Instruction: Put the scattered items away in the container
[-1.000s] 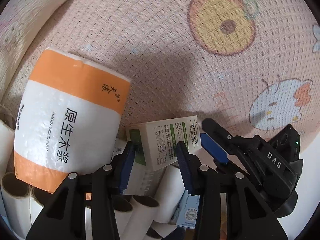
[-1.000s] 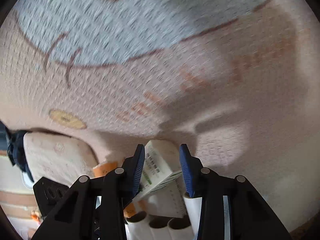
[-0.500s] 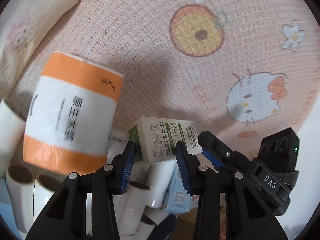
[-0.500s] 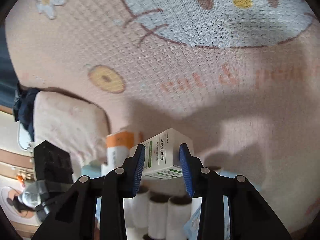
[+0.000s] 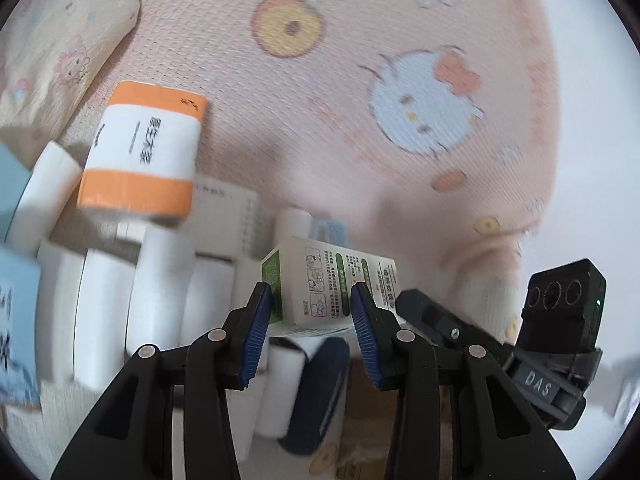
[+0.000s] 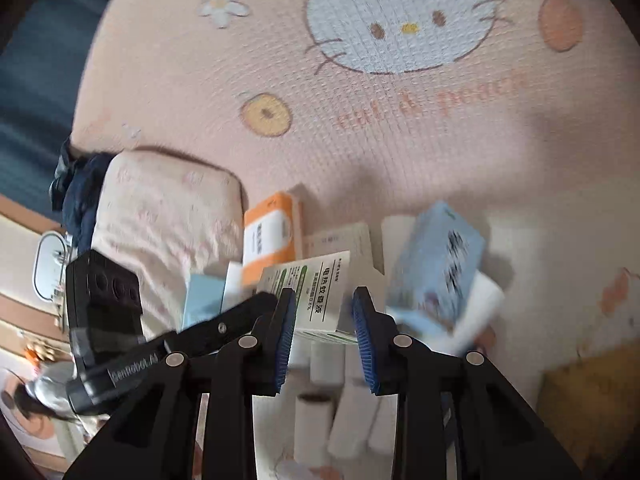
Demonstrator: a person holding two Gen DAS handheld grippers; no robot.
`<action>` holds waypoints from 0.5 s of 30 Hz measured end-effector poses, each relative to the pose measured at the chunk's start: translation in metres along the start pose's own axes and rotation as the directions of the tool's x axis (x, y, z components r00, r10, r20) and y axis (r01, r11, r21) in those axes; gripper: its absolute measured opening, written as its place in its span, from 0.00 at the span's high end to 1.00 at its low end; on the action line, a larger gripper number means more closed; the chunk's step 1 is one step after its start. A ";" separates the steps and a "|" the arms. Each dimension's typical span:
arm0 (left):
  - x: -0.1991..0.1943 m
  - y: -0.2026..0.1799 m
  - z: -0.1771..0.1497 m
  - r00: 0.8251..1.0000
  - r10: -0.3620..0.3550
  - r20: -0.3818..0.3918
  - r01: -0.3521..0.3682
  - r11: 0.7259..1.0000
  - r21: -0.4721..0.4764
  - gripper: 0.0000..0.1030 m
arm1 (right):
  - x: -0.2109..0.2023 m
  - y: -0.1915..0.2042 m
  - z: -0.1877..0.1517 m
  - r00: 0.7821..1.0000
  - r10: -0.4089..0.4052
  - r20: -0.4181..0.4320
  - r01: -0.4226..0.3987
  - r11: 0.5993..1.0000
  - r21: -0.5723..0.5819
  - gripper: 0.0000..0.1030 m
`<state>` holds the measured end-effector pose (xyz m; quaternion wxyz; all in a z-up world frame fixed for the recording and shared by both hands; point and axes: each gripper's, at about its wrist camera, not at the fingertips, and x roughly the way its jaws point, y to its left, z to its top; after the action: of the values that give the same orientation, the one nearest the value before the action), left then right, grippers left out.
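- Pink waffle-weave bedspread (image 5: 360,168), printed with white cartoon cats, flowers and orange fruit, is filling the background of both wrist views.
- Cream pillow (image 6: 168,216) with faint pink prints is lying at the left of the pile in the right wrist view, and is showing at the top left corner (image 5: 60,32) in the left wrist view.
- Orange-and-white tissue pack (image 5: 144,152) with Chinese lettering is lying tilted on top of the heap, above several white paper rolls (image 5: 160,292) that are standing side by side.
- Pale blue box (image 6: 436,264) is sitting tilted and blurred at the right of the heap in the right wrist view; whether it is resting on the rolls cannot be told.
- White-and-green carton (image 5: 328,284) with Chinese text and small pictograms is being held above the rolls, gripped from both sides at once; it is also showing in the right wrist view (image 6: 316,296).
- Left gripper (image 5: 310,304) is clamping the carton's long faces between its blue pads, jaws narrowed onto it.
- Right gripper (image 6: 324,312) is reaching in from the opposite side, its blue pads set around the same carton's end; the left pad is touching it, while contact on the right pad is unclear.
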<state>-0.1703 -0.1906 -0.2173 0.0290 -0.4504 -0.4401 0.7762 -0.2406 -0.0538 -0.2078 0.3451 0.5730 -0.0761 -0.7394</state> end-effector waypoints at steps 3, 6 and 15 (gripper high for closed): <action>-0.015 -0.005 -0.020 1.000 -0.005 -0.004 0.005 0.999 0.040 0.57 | -0.020 0.003 -0.032 1.000 -0.002 0.029 0.002 1.000 0.003 0.74; -0.030 -0.006 -0.044 1.000 0.023 -0.018 -0.022 0.995 0.101 0.57 | -0.026 0.010 -0.060 1.000 -0.014 0.027 0.014 1.000 0.006 0.74; -0.030 0.015 -0.110 0.989 0.049 -0.139 -0.030 0.990 0.138 0.57 | -0.026 0.011 -0.145 0.995 -0.096 -0.028 0.098 0.993 0.069 0.74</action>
<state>-0.0680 -0.1406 -0.2307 0.0753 -0.5101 -0.3741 0.7708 -0.1023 -0.0057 -0.2296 0.2895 0.5967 -0.0698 -0.7452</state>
